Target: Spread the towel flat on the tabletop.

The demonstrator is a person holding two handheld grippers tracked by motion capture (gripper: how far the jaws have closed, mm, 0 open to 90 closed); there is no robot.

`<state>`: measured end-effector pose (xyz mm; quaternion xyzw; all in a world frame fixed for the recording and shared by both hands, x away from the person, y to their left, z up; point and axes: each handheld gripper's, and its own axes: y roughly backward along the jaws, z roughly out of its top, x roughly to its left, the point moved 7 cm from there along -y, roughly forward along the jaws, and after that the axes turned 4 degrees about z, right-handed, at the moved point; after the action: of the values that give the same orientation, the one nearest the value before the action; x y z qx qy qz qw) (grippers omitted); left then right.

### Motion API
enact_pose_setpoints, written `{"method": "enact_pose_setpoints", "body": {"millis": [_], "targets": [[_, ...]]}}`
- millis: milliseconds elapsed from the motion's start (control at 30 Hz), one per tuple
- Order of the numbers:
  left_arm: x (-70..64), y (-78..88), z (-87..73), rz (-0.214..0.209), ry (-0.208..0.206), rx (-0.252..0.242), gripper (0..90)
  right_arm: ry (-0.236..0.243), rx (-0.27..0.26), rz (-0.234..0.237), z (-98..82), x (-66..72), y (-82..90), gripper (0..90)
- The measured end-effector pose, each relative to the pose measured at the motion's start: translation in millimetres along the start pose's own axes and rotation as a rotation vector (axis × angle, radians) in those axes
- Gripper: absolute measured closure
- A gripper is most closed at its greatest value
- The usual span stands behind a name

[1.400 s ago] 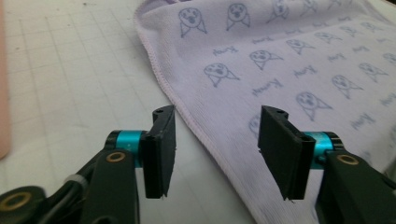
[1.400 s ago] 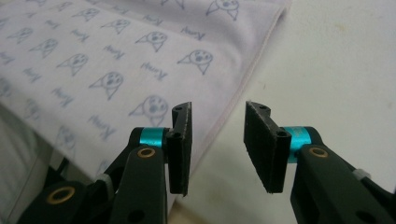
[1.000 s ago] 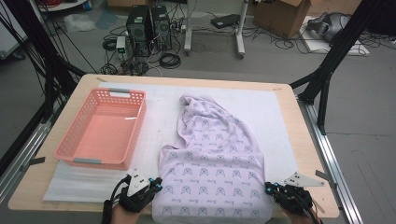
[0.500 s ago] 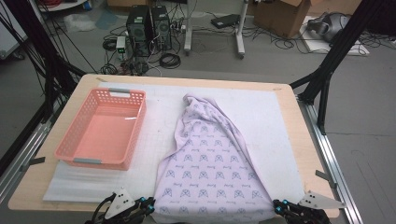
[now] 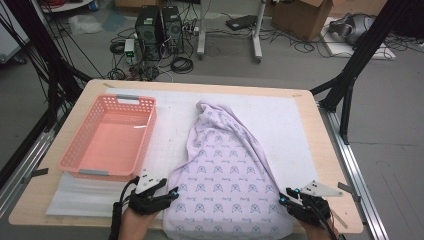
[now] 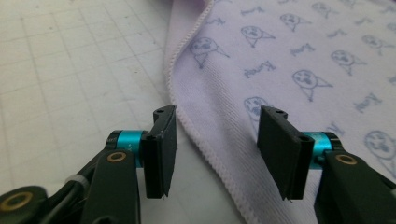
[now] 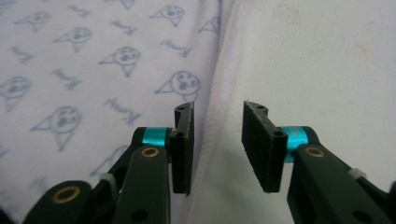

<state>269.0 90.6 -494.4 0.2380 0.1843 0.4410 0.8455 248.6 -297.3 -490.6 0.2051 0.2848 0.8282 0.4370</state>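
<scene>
Cloth work sits at the release stage: the pale lilac printed knit cloth [image 5: 227, 185] lies spread on the white mat of the table [image 5: 330, 165], filling the lower centre of the high view, right of the pink plastic mesh basket [image 5: 111, 137]. The left gripper [image 5: 172, 192] and right gripper [image 5: 283, 199] rest at its near corners; their jaws have just been opening and stand parted, hem between them but unpinched. Next likely comes regripping an edge to fold, which calls for closing squarely on the hem.
</scene>
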Motion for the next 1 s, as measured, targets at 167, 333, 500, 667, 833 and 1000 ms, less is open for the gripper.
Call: {"method": "enact_pose_setpoints", "body": {"millis": [167,333,500,667,833,1000], "targets": [[-7.0,-0.2,0.2,0.023,-0.047,0.037,85.1,-0.007,-0.002,0.031,0.5,2.3,-7.0,87.0],[-12.6,17.9,-13.0,0.0,-0.044,0.034,85.8,-0.01,0.009,0.055,-8.1,2.7,7.9,87.6],[-22.5,38.5,-27.7,-0.054,-0.072,0.051,85.6,-0.006,0.018,0.11,-20.6,14.8,24.6,87.6],[-30.1,48.7,-33.4,-0.134,-0.085,0.054,80.7,0.022,0.046,0.178,-34.1,28.0,37.3,86.4],[-21.7,40.2,-14.8,-0.116,-0.041,-0.018,57.5,-0.016,-0.04,0.174,-21.0,22.4,34.5,69.0],[-11.4,25.9,-9.4,-0.078,-0.013,-0.035,52.9,-0.001,-0.077,0.101,0.1,13.8,16.3,66.4]]}}
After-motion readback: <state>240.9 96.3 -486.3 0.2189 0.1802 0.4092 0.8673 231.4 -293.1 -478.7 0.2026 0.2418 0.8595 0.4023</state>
